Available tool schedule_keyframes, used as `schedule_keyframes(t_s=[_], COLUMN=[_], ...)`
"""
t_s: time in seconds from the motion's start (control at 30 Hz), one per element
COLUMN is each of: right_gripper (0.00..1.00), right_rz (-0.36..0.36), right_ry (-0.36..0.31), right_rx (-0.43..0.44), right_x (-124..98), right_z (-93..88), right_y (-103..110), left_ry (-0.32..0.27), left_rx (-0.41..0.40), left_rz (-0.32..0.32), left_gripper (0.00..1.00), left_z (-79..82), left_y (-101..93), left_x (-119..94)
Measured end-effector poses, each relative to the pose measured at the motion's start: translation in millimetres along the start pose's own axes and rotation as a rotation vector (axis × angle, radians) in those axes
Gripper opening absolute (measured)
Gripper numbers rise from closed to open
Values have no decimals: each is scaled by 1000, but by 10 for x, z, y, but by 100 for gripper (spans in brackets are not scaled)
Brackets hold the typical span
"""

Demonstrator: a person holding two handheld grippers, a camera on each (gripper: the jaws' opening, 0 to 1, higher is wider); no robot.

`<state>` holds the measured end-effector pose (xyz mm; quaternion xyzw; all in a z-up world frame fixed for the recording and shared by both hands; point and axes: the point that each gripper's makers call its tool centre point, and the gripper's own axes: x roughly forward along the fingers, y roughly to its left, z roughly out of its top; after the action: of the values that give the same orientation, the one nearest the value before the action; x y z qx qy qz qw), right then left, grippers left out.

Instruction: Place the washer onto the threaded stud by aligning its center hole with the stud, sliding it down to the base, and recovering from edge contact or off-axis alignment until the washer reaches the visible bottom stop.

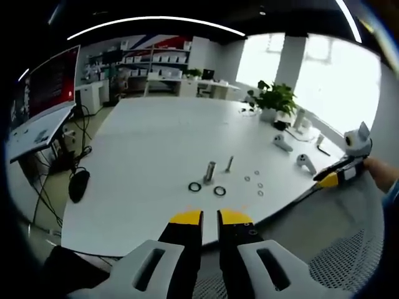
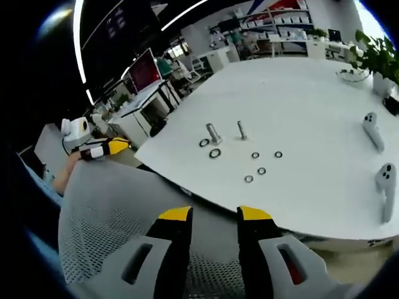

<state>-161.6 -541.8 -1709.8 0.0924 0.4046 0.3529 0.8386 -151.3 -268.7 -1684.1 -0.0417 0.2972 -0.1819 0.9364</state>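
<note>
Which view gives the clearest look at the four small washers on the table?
The right gripper view: the four small washers lie well apart and each ring reads clearly. In the left gripper view they are tiny and faint beside the studs.

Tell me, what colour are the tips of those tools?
Yellow tips on black, clearest in the right gripper view.

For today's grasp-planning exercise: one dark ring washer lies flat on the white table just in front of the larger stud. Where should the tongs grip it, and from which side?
Take the dark washer by its outer rim, probably from above with one jaw on each side. It lies flat on the table, so no side face offers a hold. Keep the jaws off the larger stud close behind it.
</note>
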Motion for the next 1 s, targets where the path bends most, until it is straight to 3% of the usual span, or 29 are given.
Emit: schedule_keyframes(t_s=[0.13,0.2,0.27,0.37,0.47,0.53,0.67,0.9,1.0], right_gripper=[33,32,29,27,27,27,29,30,30], right_rz=[38,99,99,130,151,147,105,147,143], right_ry=[12,25,44,4,-88,-114,-114,-134,-102], right_rx=[-46,-36,-20,67,81,76,-7,-51,-94], right_x=[9,20,7,-48,-94,-122,-117,-80,-22], right_z=[-7,3,15,155,391,497,615,837,867], right_y=[55,99,-5,-121,-161,-185,-254,-198,-195], left_ry=[-32,-24,-23,-27,-25,-24,-24,-19,-38], left_rx=[-4,-13,-17,-11,-16,-15,-17,-12,-24], left_rz=[-2,6,20,15,16,21,33,37,37], left_gripper=[7,8,8,8,8,8,8,8,8], left_z=[47,31,28,42,34,30,30,23,51], left_y=[-16,1,32,21,27,36,53,58,60], left_x=[-13,-15,-21,-13,-15,-17,-22,-20,-24])
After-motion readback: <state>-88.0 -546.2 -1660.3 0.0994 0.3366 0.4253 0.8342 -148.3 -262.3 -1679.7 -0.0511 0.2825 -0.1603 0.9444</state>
